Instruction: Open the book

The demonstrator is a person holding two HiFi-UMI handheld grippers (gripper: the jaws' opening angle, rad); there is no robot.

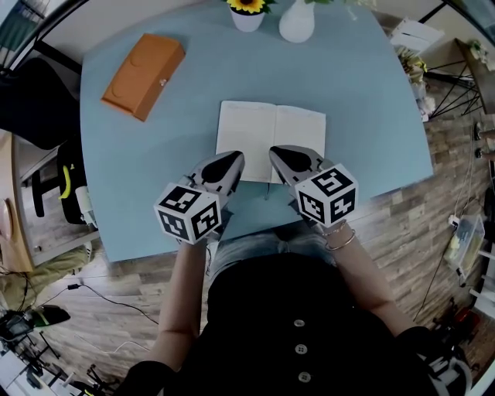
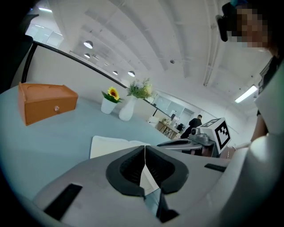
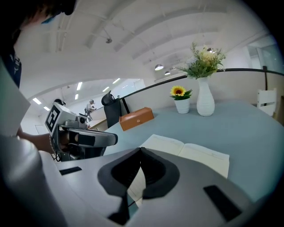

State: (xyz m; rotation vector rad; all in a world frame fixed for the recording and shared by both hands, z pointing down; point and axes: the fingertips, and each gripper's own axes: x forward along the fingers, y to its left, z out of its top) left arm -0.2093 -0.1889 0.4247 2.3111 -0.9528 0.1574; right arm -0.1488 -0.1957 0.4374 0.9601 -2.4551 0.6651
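The book (image 1: 271, 139) lies open and flat on the blue table (image 1: 139, 186), its pale blank pages up and its spine running away from me. It shows in the left gripper view (image 2: 111, 146) and the right gripper view (image 3: 195, 155) too. My left gripper (image 1: 236, 159) hangs over the book's near left corner, jaws closed tip to tip with nothing between them (image 2: 145, 148). My right gripper (image 1: 277, 152) hovers beside it over the near edge of the right page, also shut and empty (image 3: 141, 150). Neither gripper touches the book.
An orange box (image 1: 143, 75) sits at the table's far left. A potted sunflower (image 1: 247, 14) and a white vase (image 1: 297, 22) stand at the far edge. A dark chair (image 1: 31, 100) is left of the table. The table's near edge runs just under the grippers.
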